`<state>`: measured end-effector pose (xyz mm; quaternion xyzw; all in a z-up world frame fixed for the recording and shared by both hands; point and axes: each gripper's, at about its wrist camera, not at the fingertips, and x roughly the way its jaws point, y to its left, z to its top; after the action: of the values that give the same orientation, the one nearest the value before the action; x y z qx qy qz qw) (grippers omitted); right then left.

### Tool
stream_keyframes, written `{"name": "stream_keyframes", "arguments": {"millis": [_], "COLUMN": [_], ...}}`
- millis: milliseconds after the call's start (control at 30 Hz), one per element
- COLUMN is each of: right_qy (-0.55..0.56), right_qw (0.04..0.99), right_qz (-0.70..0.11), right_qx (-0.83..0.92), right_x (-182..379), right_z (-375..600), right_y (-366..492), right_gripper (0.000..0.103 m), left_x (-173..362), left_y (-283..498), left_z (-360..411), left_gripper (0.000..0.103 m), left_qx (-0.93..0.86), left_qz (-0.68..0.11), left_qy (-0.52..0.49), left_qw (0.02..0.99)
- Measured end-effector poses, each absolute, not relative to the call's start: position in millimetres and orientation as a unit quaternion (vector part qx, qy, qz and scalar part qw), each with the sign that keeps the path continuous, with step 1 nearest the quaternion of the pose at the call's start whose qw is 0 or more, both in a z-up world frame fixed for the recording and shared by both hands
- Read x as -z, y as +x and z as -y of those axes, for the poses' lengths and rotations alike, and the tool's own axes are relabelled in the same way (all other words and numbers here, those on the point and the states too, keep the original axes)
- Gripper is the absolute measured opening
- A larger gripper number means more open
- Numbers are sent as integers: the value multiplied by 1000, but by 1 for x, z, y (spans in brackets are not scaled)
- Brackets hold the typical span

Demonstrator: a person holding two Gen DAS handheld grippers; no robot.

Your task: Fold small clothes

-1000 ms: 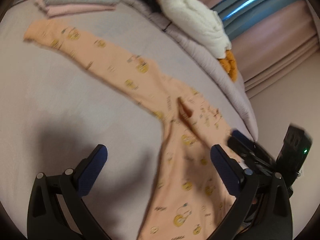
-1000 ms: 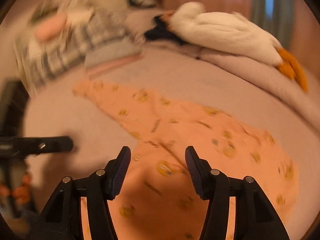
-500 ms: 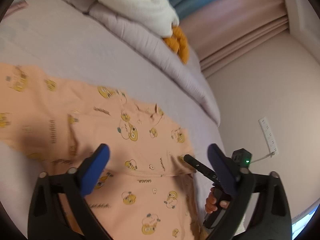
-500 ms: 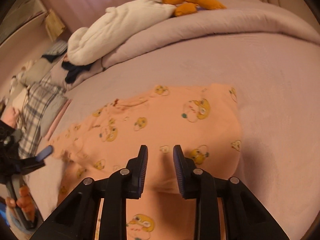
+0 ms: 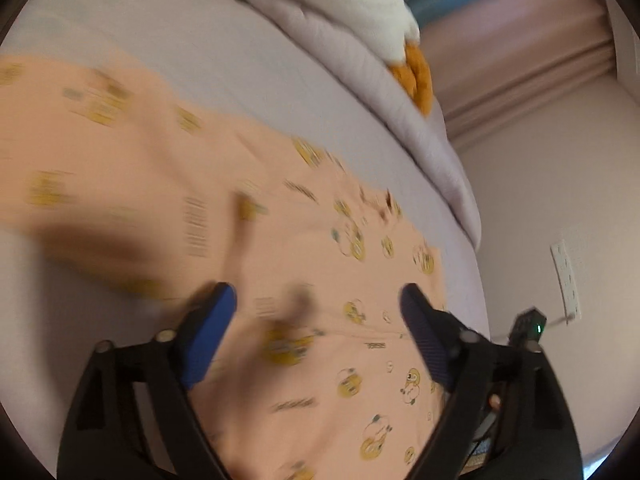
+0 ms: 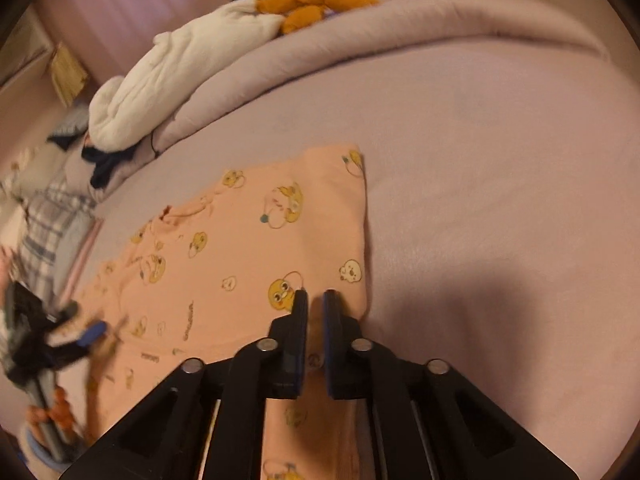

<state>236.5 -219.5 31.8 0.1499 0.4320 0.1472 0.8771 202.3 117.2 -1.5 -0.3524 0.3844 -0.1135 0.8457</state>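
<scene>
A peach garment [image 5: 280,240] printed with yellow cartoon figures lies spread on the lilac bed sheet [image 6: 500,200]. My left gripper [image 5: 316,292] hovers over its middle, blue pads wide apart and closing slightly, nothing pressed between them. In the right wrist view the garment [image 6: 240,248] ends in a straight edge at the right. My right gripper [image 6: 316,296] sits low on that end, jaws closing to a thin gap with peach cloth caught between the pads. The left gripper [image 6: 80,332] shows blurred at the far left of that view.
A white plush goose [image 6: 180,60] with orange feet lies on a rolled lilac duvet [image 6: 360,40] along the bed's far side. Dark clothing [image 6: 108,164] and a plaid piece [image 6: 48,216] lie at the left. A wall socket [image 5: 566,276] is beyond the bed's edge.
The left gripper travelled along the garment from the legs to its wide end. The right gripper rolled, sank to the cloth's edge, and its jaws went from half apart to nearly together.
</scene>
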Motion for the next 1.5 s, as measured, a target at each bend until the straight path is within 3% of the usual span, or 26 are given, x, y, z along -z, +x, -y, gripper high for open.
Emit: {"name": "stream_keyframes", "arguments": {"millis": [100, 133, 400, 700, 733, 800, 867, 933, 1067, 1233, 1367, 1500], "right_qy": [131, 132, 116, 96, 92, 91, 90, 88, 92, 112, 129, 141], "right_qw": [888, 891, 892, 885, 885, 885, 883, 884, 885, 883, 883, 884], "right_qz": [-411, -402, -390, -403, -403, -405, -411, -413, -410, -407, -401, -394], "right_qx": [-156, -163, -197, -213, -212, -211, -207, -202, -203, -204, -209, -209], "right_x": [-46, -51, -59, -58, -58, -57, -56, -54, -54, -51, -49, -47], "right_z": [217, 216, 192, 165, 164, 164, 164, 166, 171, 182, 193, 204], "right_y": [218, 212, 186, 171, 170, 169, 168, 169, 161, 151, 140, 130], "right_gripper": [42, 44, 44, 44, 44, 44, 44, 44, 44, 44, 44, 44], "left_x": [0, 2, 26, 29, 28, 28, 30, 38, 29, -36, -95, -121], "left_y": [177, 169, 119, 143, 143, 141, 138, 136, 126, 148, 163, 183], "left_z": [-160, -177, -311, -379, -385, -388, -389, -391, -382, -339, -266, -173], "left_gripper": [89, 89, 89, 90, 88, 74, 29, 6, 4, 4, 4, 4], "left_qx": [73, 55, -72, -98, -106, -134, -171, -186, -200, -175, -110, -31], "left_qz": [-351, -341, -235, -216, -215, -218, -230, -240, -243, -248, -250, -271], "left_qy": [-391, -405, -540, -558, -557, -552, -541, -546, -523, -435, -332, -260], "left_qw": [848, 846, 805, 796, 795, 794, 791, 781, 792, 848, 903, 926]}}
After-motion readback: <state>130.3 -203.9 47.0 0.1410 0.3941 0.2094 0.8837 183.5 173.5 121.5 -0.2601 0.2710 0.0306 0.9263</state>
